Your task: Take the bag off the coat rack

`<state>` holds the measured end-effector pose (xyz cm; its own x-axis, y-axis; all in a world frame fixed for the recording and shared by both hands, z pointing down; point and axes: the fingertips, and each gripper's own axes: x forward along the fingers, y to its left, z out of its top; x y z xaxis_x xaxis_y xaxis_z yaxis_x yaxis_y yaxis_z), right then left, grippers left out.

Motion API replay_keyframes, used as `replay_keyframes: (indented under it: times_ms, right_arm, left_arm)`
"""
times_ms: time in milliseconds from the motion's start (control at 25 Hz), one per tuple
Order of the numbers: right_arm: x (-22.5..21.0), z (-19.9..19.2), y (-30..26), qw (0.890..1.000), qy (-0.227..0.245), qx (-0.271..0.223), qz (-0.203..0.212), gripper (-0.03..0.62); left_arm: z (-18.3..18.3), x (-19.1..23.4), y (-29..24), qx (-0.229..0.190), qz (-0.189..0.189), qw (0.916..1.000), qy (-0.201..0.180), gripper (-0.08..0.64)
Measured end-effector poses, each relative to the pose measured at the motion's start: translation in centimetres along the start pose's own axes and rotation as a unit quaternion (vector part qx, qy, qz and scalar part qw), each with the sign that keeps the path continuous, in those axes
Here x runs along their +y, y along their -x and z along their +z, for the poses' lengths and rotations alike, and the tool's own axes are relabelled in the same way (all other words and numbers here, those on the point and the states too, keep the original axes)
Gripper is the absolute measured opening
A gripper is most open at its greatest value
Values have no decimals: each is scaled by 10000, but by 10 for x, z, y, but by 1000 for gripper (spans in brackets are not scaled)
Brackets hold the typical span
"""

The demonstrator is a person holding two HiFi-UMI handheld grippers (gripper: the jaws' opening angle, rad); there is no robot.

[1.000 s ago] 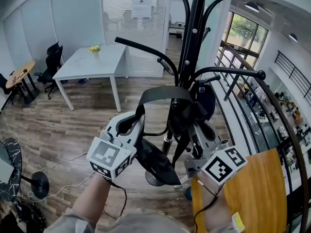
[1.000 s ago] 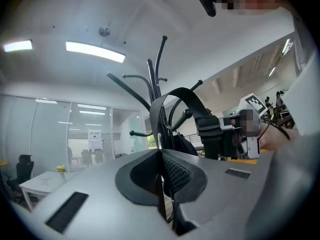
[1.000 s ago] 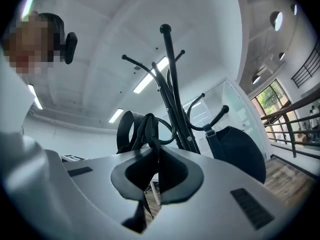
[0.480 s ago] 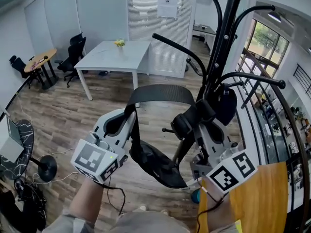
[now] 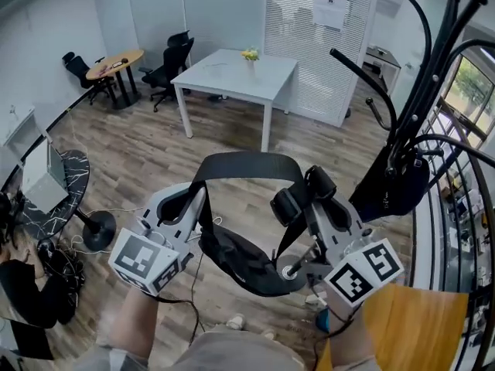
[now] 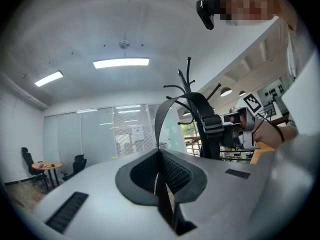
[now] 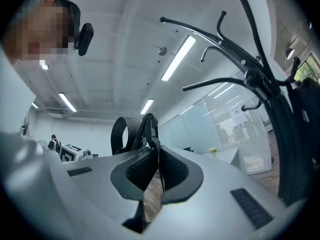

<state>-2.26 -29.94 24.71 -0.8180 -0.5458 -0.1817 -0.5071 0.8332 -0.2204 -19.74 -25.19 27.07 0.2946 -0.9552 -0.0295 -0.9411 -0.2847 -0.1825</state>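
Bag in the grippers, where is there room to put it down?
The white table is nearly bare, with only small yellow flowers near its far edge. The wood floor between that table and the bag is open too. It is crowded at the left around the black stand and at the right around the coat rack.

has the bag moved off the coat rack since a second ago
Yes. The bag has come away from the coat rack, leftward in the head view: its strap crossed the pole before and now hangs clear of it.
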Motion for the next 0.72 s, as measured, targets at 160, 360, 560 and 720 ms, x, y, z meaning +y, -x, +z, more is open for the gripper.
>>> replay_keyframes:
  times_ms: [160, 360, 560, 720]
  right_arm:
    - [15, -32, -19, 9990, -35, 315, 330, 37]
    - [31, -74, -41, 9952, -162, 638, 719, 37]
    - [44, -120, -52, 9904, -281, 964, 950, 37]
    - [55, -155, -49, 9858, -314, 1187, 1145, 37]
  left_arm:
    - [-21, 22, 30, 228, 411, 9989, 93, 16]
    - [-55, 40, 64, 500, 896, 9946, 124, 15]
    - [-95, 44, 88, 822, 1098, 9903, 221, 15]
    - [-128, 41, 107, 1108, 1245, 9850, 443, 15]
